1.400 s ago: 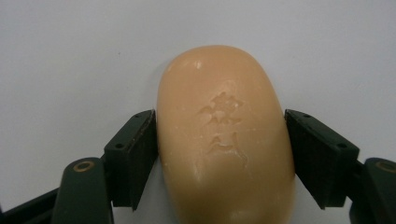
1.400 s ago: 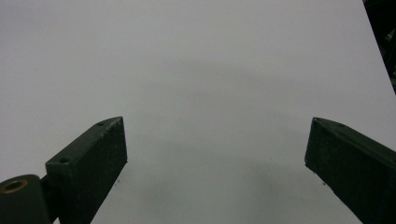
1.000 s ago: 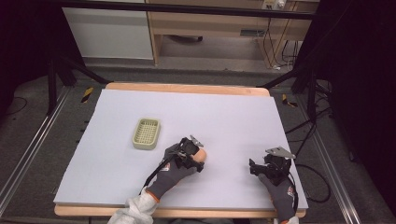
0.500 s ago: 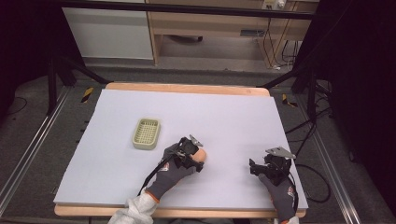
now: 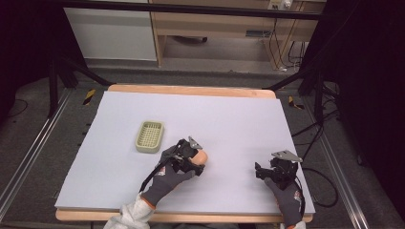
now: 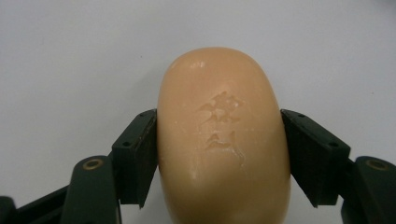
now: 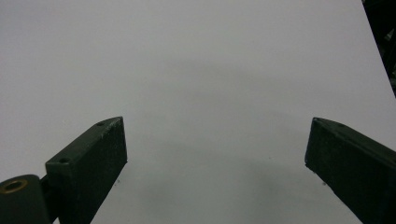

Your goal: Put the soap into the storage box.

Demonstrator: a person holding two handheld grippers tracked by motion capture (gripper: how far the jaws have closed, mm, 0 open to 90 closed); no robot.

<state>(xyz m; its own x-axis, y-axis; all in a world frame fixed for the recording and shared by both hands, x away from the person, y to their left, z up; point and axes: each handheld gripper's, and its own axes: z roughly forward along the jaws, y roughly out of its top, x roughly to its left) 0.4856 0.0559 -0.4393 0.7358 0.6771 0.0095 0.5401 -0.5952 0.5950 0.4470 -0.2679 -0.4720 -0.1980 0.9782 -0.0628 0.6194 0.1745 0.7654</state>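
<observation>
Bar of soap (image 6: 223, 140) on the table (image 5: 239, 119), clamped across its rounded sides by the left gripper (image 5: 191, 160), near the green soap dish (image 5: 150, 136). The smooth, curved bar could squirt from the jaws when lifted. The right gripper (image 5: 267, 172) rests spread and empty.

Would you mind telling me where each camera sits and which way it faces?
High view: above the person's side, looking forward and down on the table; both gloved hands show.
Left gripper view: rides the left gripper, looking along its jaws clamped on the soap.
Right gripper view: rides the right gripper, open over bare table.
Shared: high and left views show the soap.
</observation>
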